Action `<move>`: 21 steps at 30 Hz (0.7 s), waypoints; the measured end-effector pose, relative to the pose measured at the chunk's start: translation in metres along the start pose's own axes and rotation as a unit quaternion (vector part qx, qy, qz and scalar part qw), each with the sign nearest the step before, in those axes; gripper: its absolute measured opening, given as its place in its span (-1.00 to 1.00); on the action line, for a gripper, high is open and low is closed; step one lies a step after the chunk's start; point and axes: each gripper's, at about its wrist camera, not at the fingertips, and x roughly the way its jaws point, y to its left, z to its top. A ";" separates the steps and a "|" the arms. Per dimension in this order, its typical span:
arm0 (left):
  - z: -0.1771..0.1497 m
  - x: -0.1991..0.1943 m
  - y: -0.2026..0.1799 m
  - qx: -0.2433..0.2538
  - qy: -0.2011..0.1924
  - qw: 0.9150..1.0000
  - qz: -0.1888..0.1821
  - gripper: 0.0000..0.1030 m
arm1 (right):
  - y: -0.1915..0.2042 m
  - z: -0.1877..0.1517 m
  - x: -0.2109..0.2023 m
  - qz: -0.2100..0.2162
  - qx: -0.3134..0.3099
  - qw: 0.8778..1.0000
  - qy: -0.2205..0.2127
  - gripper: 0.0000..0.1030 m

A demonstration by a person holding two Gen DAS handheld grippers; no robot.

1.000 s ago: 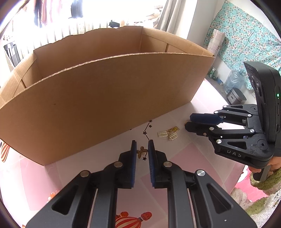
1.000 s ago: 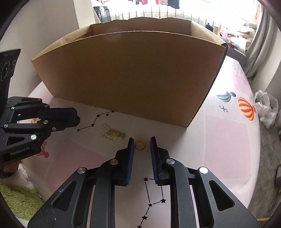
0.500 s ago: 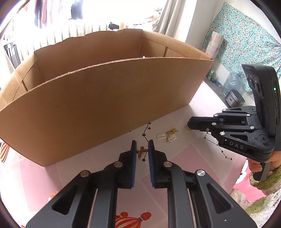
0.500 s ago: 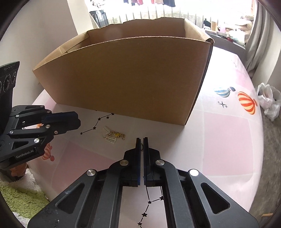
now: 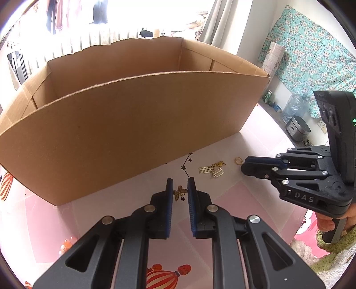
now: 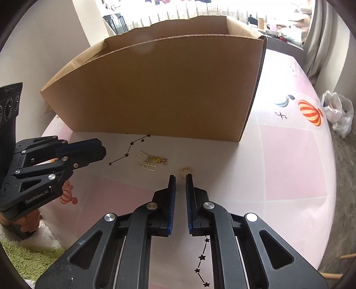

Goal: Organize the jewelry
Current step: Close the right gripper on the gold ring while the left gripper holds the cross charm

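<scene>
Small gold ring [image 6: 186, 171] lies flat on pink tablecloth [image 6: 289, 166], near side of brown cardboard box [image 6: 166, 89], just past right gripper [image 6: 180, 177] tips, slightly right. Jaws just reopened to a narrow gap, nothing between. Right hand nearest.

A pink checked tablecloth [image 5: 244, 200] lies under the left gripper [image 5: 179, 180], and far ahead and to that gripper's right a turquoise flowered cloth [image 5: 311, 51] hangs on the wall above a grey lidded pot [image 5: 297, 130], with a grey curtain [image 5: 213, 20] further left. Ahead and to the right of the right gripper [image 6: 180, 176] the cloth shows a striped balloon print [image 6: 310, 112], and beyond the table edge sits a white plastic bag [image 6: 338, 113]. A line of black stars [image 6: 201, 257] runs beneath that gripper, and green fluffy fabric [image 6: 24, 255] lies low to its left.
</scene>
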 end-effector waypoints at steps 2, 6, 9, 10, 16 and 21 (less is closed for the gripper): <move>0.000 0.000 0.000 0.000 0.000 1.000 0.000 -0.75 | 0.001 0.011 0.004 0.000 0.007 1.000 -0.004 -0.82; -0.001 0.001 0.002 -0.002 0.000 1.000 0.000 -0.75 | 0.000 0.021 0.010 -0.006 0.017 1.000 -0.009 -0.81; -0.001 0.002 0.004 -0.006 0.001 1.000 0.001 -0.75 | 0.003 0.027 0.013 -0.010 0.019 1.000 -0.012 -0.76; -0.001 0.003 0.005 -0.007 0.002 1.000 0.001 -0.75 | 0.005 0.030 0.014 -0.013 0.018 1.000 -0.013 -0.70; 0.000 0.007 0.007 -0.011 0.005 1.000 -0.001 -0.75 | 0.020 0.038 0.021 -0.037 -0.001 0.999 -0.020 -0.58; 0.000 0.009 0.007 -0.011 0.006 1.000 -0.002 -0.75 | 0.028 0.046 0.028 -0.049 -0.018 0.998 -0.021 -0.60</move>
